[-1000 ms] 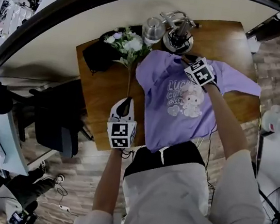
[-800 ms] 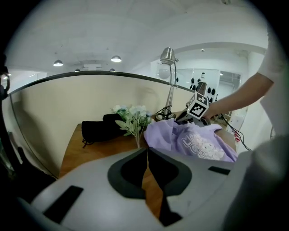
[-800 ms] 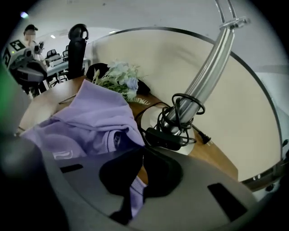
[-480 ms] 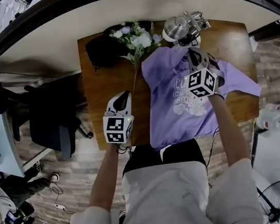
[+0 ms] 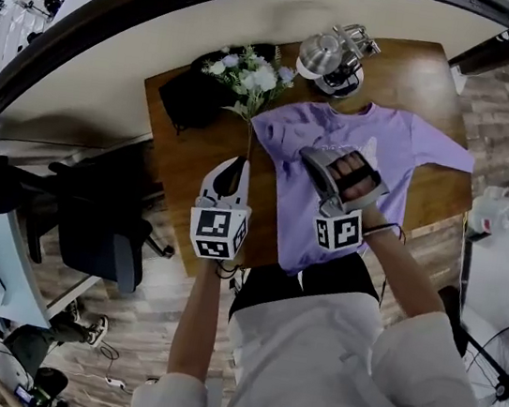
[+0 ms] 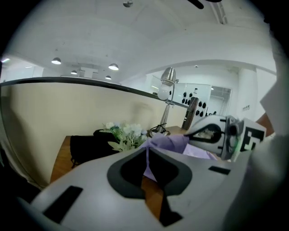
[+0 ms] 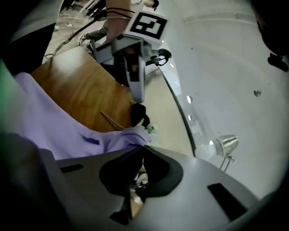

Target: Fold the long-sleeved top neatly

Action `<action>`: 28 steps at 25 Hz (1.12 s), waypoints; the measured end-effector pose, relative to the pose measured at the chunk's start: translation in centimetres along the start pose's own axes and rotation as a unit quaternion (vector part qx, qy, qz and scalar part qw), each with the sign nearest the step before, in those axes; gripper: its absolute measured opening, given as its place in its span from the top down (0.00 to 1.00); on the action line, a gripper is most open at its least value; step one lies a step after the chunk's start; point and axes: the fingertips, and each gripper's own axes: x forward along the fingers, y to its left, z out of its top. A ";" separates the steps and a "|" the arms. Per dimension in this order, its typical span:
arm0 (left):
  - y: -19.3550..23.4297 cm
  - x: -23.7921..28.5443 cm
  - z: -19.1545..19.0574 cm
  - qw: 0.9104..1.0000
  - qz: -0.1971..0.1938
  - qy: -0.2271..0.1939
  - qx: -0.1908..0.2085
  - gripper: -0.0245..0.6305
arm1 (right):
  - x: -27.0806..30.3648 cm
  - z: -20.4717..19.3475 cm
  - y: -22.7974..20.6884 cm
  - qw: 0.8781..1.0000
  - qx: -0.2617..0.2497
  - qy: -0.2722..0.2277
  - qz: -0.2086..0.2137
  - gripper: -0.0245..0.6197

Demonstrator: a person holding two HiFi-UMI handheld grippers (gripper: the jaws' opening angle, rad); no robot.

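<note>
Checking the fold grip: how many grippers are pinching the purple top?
2. The left gripper holds the purple top at its edge; the right gripper holds a fold over its middle.

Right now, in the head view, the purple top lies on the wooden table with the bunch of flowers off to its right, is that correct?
Not quite. The purple top does lie on the wooden table, but the bunch of flowers is off to its left, not its right. The head view shows it.

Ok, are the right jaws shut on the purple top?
Yes: the right gripper has its jaws closed, pinching a fold of the purple top at their tips.
</note>
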 end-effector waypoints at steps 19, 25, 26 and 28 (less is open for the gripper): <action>-5.3 2.8 -6.8 0.996 -0.037 0.082 0.002 0.92 | 2.4 -5.8 11.8 0.390 0.898 0.041 0.199 0.58; -4.0 0.6 -6.4 0.997 -0.003 0.071 -0.001 0.92 | 2.8 -6.7 12.0 0.405 0.896 0.111 0.146 0.85; -3.6 0.2 -6.1 0.998 0.007 0.066 0.000 0.92 | 2.6 -6.6 11.2 0.410 0.896 0.102 0.136 0.85; -2.8 -0.7 -5.6 0.998 0.031 0.054 -0.002 0.92 | 2.0 -6.2 9.6 0.435 0.890 0.075 0.118 0.85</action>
